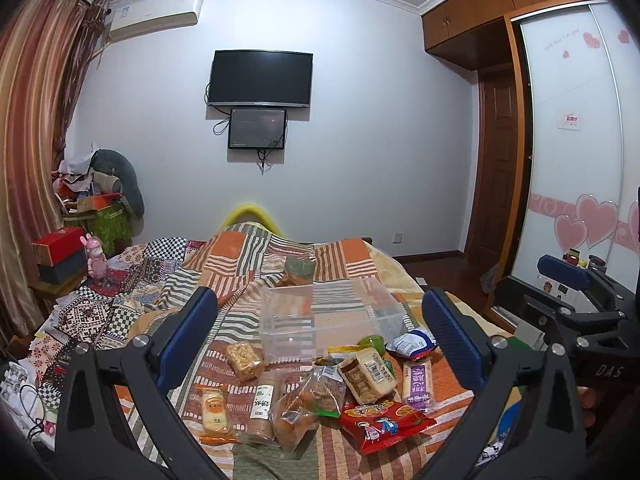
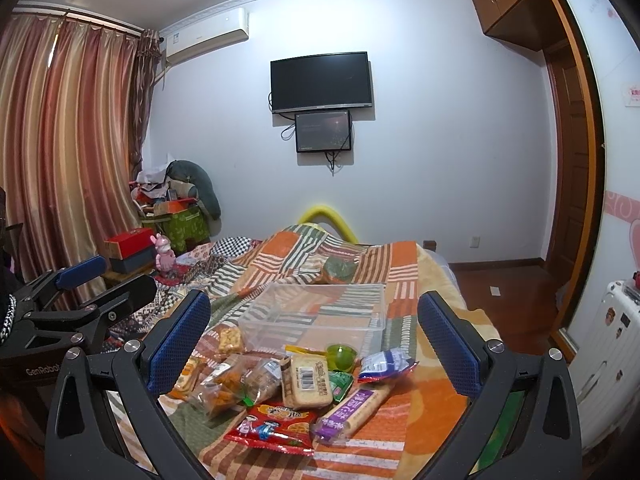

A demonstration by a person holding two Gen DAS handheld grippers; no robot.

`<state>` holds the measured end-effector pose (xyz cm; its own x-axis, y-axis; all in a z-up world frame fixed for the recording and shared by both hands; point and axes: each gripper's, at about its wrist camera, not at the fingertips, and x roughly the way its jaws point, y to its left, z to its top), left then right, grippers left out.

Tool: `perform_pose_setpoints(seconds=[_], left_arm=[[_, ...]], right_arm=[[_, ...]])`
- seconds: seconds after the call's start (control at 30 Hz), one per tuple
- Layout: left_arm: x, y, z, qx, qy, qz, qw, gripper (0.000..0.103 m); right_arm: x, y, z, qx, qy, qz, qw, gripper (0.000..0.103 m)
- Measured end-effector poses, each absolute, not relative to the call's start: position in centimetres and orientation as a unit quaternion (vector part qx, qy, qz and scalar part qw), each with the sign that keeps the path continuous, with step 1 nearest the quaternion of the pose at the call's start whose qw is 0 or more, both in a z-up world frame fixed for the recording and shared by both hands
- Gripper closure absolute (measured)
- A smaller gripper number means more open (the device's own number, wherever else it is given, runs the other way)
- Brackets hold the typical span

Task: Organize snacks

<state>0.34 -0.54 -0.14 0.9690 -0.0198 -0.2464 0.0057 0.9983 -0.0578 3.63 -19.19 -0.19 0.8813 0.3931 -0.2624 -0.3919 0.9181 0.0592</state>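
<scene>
Both of my grippers hover above the bed (image 1: 360,264), side by side, neither touching anything.

Left gripper (image 1: 320,336): jaws spread wide, nothing between them. Right gripper (image 2: 314,340): same, wide and holding nothing. In the left wrist view the right gripper shows at the right edge; the right wrist view shows the left one at its left edge.

The snacks lie in a loose pile on the striped orange quilt (image 2: 400,440), just in front of a clear plastic bin (image 1: 328,316). The bin sits upright and I see only quilt through its walls.

Pile contents, as far as I can read them:
- red packet (image 1: 384,424), nearest the cameras
- purple-wrapped bar (image 1: 418,382), to the right of it
- pale biscuit pack with a barcode (image 2: 306,380), resting on other wrappers
- blue and white bag (image 2: 384,364), just beside the bin's near right corner
- green jelly cup (image 2: 341,356), touching the bin's front wall (or very nearly, I cannot tell)
- clear bag of orange pieces (image 1: 298,408)
- 1 yellow puffed-rice bar (image 1: 244,360), at the bin's near left corner

A dark TV (image 1: 260,78) hangs on the far wall.
</scene>
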Motion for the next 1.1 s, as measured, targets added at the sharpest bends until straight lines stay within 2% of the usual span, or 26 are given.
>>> perform_pose_setpoints(seconds=[1.1], left_arm=[[0.54, -0.38, -0.35, -0.032, 0.125, -0.015, 0.992, 0.0]], right_arm=[[3.78, -19.33, -0.29, 0.011, 0.141, 0.207, 0.968, 0.0]])
